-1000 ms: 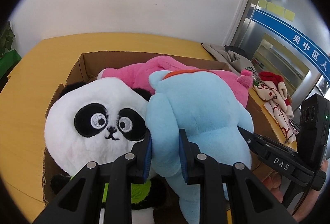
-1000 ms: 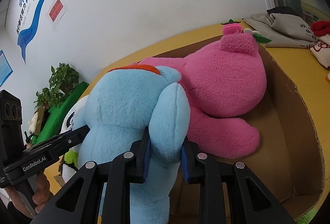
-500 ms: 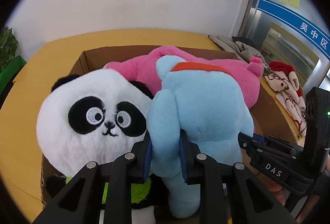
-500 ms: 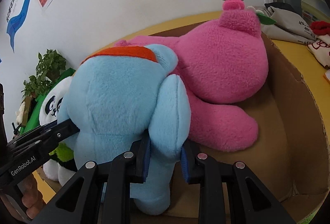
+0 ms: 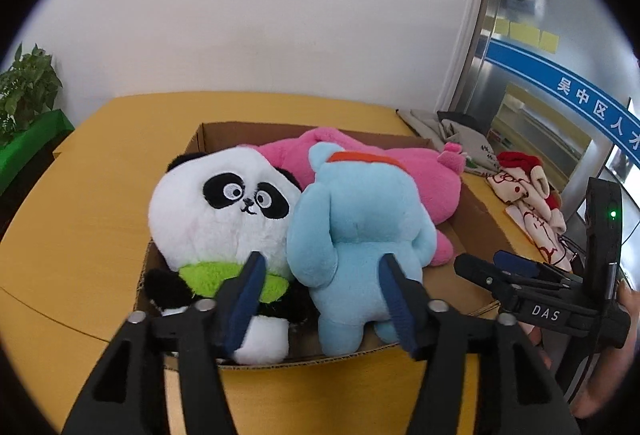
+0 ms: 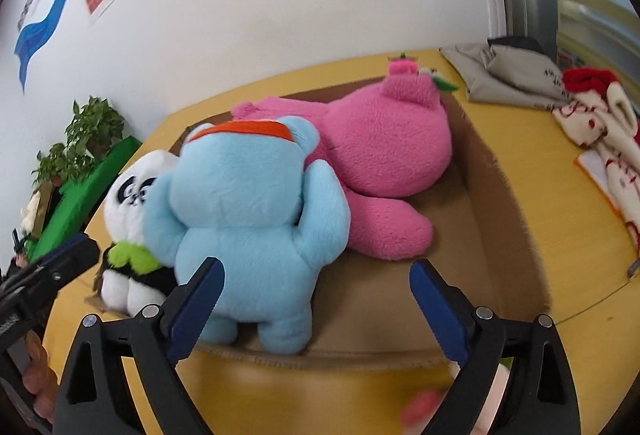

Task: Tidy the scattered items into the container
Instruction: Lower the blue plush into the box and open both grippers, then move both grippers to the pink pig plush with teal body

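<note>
Cardboard box (image 5: 474, 209) on the yellow table (image 5: 100, 187), seen from the left wrist, holds a panda plush (image 5: 220, 211), blue plush (image 5: 360, 235) and pink plush (image 5: 424, 175); the left gripper (image 5: 322, 275) is spread, empty, and the right gripper (image 5: 500, 267) reads "DAS". From the right wrist, the right gripper (image 6: 314, 279) gapes empty at the box's near edge, behind the upright blue plush (image 6: 244, 219).

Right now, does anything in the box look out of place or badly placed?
Nothing looks damaged. The blue toy stands upright in the cardboard box, leaning against the panda, with the pink toy lying behind. All three rise well above the box walls. A red and white cloth lies outside, on the table.
</note>
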`<state>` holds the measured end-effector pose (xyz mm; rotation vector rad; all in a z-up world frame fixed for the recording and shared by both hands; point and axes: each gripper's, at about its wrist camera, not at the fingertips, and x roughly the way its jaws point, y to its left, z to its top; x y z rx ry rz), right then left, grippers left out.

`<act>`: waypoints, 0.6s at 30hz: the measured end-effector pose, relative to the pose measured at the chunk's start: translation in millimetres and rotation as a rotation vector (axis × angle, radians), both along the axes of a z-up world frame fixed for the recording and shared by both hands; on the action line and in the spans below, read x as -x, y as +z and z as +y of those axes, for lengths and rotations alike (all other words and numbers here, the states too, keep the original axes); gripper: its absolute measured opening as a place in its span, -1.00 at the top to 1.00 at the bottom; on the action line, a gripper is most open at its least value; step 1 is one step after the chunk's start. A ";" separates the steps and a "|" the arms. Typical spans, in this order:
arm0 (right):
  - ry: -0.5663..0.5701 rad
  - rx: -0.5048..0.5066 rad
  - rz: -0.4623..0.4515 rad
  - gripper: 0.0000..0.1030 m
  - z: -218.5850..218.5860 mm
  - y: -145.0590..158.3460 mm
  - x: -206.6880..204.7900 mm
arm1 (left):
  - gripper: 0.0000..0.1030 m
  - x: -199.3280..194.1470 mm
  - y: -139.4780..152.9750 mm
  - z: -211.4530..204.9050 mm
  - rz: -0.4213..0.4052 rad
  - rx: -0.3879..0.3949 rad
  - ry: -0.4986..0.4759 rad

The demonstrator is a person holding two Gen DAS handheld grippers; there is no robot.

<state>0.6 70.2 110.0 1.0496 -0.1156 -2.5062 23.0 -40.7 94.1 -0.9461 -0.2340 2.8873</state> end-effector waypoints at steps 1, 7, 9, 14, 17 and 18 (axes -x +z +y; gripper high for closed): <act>0.004 -0.009 0.014 -0.88 2.0 5.5 -6.7 | -0.48 -11.1 6.0 3.0 0.027 0.003 0.004; 0.027 -0.056 0.088 -0.89 12.1 32.2 -44.9 | -0.48 -49.6 22.9 21.6 0.078 0.023 -0.007; 0.034 -0.074 0.109 -0.89 15.4 37.4 -58.1 | -0.48 -57.3 24.8 25.3 0.085 0.015 -0.016; 0.040 -0.103 0.141 -0.89 21.0 46.9 -78.8 | -0.48 -67.8 26.1 37.3 0.083 0.008 -0.029; 0.034 -0.102 0.143 -0.90 26.4 48.3 -86.0 | -0.48 -73.0 27.1 41.3 0.084 0.003 -0.038; 0.032 -0.101 0.142 -0.90 28.7 48.3 -88.0 | -0.48 -74.3 27.5 42.5 0.085 0.004 -0.041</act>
